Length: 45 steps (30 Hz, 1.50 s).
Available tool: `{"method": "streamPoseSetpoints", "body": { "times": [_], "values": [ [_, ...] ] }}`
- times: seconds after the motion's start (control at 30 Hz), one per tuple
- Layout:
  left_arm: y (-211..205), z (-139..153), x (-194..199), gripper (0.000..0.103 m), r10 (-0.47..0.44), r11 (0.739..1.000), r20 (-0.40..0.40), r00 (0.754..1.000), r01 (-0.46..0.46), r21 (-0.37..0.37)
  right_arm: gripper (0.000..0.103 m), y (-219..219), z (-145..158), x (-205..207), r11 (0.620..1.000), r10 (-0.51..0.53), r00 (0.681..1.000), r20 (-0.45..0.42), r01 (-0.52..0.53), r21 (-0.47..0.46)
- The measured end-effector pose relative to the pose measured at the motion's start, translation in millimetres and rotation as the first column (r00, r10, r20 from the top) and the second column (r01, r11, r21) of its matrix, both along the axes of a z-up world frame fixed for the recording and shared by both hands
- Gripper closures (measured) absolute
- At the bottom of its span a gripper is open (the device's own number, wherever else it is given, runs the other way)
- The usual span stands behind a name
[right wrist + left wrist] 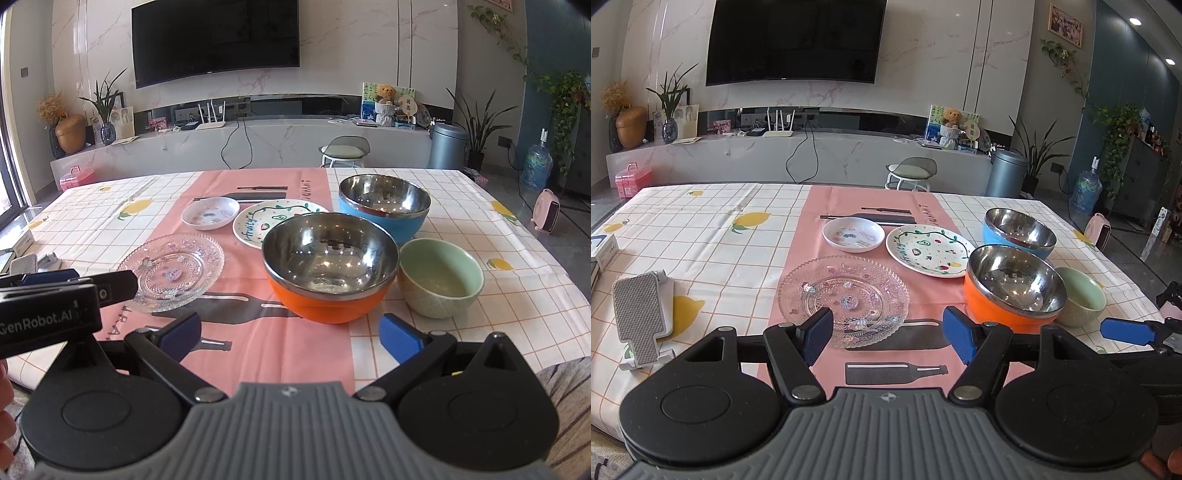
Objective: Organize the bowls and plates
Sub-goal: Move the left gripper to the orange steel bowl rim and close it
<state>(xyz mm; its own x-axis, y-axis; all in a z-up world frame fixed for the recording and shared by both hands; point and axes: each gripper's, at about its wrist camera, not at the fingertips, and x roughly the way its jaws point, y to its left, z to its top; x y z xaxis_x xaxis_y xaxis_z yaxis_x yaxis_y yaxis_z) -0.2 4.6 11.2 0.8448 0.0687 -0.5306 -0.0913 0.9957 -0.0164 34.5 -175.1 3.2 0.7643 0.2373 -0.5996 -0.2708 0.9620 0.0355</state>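
A clear glass plate (pixel 844 299) (pixel 171 271) lies on the pink runner just beyond my left gripper (pixel 886 338), which is open and empty. Behind it sit a small white dish (pixel 853 233) (pixel 210 212) and a painted white plate (pixel 929 254) (pixel 256 223). To the right stand an orange steel-lined bowl (pixel 1014 291) (pixel 328 264), a blue one (pixel 1019 232) (pixel 384 206) and a pale green bowl (pixel 1082 301) (pixel 439 277). My right gripper (pixel 291 338) is open and empty in front of the orange bowl; it also shows at the right edge (pixel 1126 330) of the left view.
The table (pixel 701 236) wears a checked lemon cloth. A white phone stand (pixel 642 314) and a box (pixel 602 251) sit at its left. Beyond the far edge are a stool (pixel 912 173), a bin (pixel 1006 171) and a TV console. A striped sleeve (pixel 569 406) shows at lower right.
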Motion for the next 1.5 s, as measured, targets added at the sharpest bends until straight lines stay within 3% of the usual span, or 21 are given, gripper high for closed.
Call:
{"method": "streamPoseSetpoints", "body": {
  "times": [0.23,0.53,0.67,0.8,0.9,1.0,1.07,1.2,1.33,1.5],
  "values": [
    [-3.8,17.5,13.2,0.023,-0.012,1.000,0.017,1.000,0.012,-0.028,0.003,-44.0,35.5,15.6,0.999,-0.050,0.998,0.033,0.049,0.010],
    [-6.6,41.7,44.6,0.030,-0.051,0.994,0.020,0.999,0.053,-0.095,0.003,-112.8,82.9,61.2,0.998,-0.066,0.984,0.162,0.066,0.007],
    [-18.2,47.6,57.6,0.030,-0.040,0.999,0.036,0.999,0.041,-0.036,0.003,-132.3,84.7,93.0,0.994,-0.098,0.993,0.072,0.095,0.046],
    [-24.3,48.8,72.7,0.030,-0.091,0.991,0.027,0.995,0.093,-0.094,0.003,-134.0,80.3,116.0,0.994,-0.101,0.995,0.020,0.100,0.044],
    [-31.3,50.1,79.7,0.030,-0.075,0.991,0.049,0.996,0.079,-0.105,0.003,-127.9,72.0,132.9,0.995,-0.084,0.996,-0.039,0.086,0.053],
    [-36.6,45.8,91.4,0.030,-0.055,0.994,0.010,0.998,0.055,-0.098,0.003,-119.9,54.7,151.3,0.994,-0.087,0.988,-0.131,0.095,0.055],
    [-38.1,42.8,98.7,0.023,-0.051,0.993,-0.021,0.998,0.049,-0.110,0.003,-113.2,39.4,156.3,0.993,-0.085,0.982,-0.170,0.097,0.066],
    [-44.5,35.6,110.6,0.023,-0.050,0.995,-0.056,0.997,0.044,-0.095,0.010,-107.9,20.0,157.2,0.990,-0.048,0.980,-0.191,0.072,0.122],
    [-54.4,27.9,118.0,0.021,-0.073,0.995,-0.085,0.994,0.066,-0.079,0.010,-108.4,11.1,155.8,0.987,-0.010,0.979,-0.205,0.043,0.158],
    [-62.0,15.6,126.0,0.020,-0.078,0.995,-0.147,0.986,0.068,-0.075,0.030,-110.9,4.3,158.2,0.981,0.012,0.967,-0.253,0.037,0.191]
  ]
}}
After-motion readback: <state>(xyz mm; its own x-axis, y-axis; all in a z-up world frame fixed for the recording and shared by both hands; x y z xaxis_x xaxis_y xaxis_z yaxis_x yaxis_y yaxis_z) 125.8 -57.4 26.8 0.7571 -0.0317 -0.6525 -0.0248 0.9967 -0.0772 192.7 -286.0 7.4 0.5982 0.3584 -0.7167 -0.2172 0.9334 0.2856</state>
